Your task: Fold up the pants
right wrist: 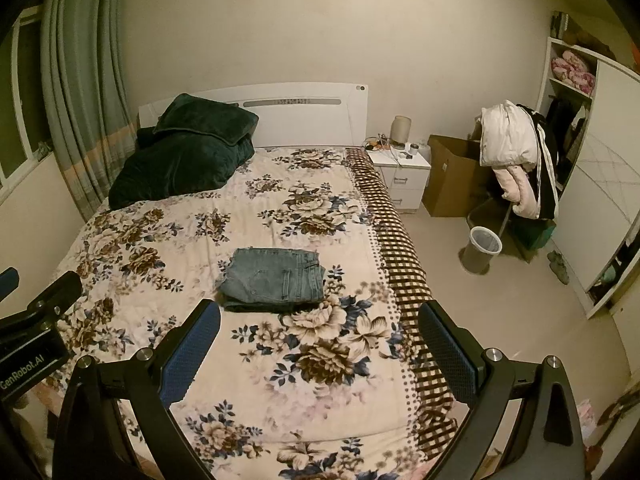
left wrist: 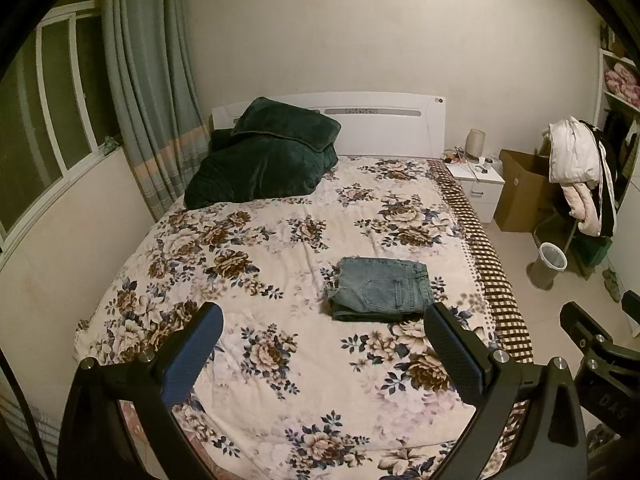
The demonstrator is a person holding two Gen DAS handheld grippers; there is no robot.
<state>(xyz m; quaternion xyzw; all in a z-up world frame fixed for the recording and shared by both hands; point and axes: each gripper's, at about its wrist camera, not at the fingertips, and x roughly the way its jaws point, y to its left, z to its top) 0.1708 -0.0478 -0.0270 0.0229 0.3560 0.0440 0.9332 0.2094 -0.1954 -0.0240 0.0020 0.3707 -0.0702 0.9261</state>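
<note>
The blue denim pants (left wrist: pixel 382 289) lie folded in a compact rectangle on the floral bedspread (left wrist: pixel 280 248), toward the bed's right side. They also show in the right wrist view (right wrist: pixel 274 280). My left gripper (left wrist: pixel 326 356) is open and empty, held above the bed's near end, back from the pants. My right gripper (right wrist: pixel 320 356) is open and empty too, held over the near right part of the bed, apart from the pants. The left gripper's body shows at the left edge of the right wrist view (right wrist: pixel 36 320).
A dark green blanket and pillow (left wrist: pixel 264 160) lie at the head of the bed. A white nightstand (left wrist: pixel 478 184), a cardboard box (left wrist: pixel 520 192), a chair with clothes (left wrist: pixel 580 176) and a bin (left wrist: pixel 550 264) stand right of the bed. A curtain (left wrist: pixel 148 92) hangs on the left.
</note>
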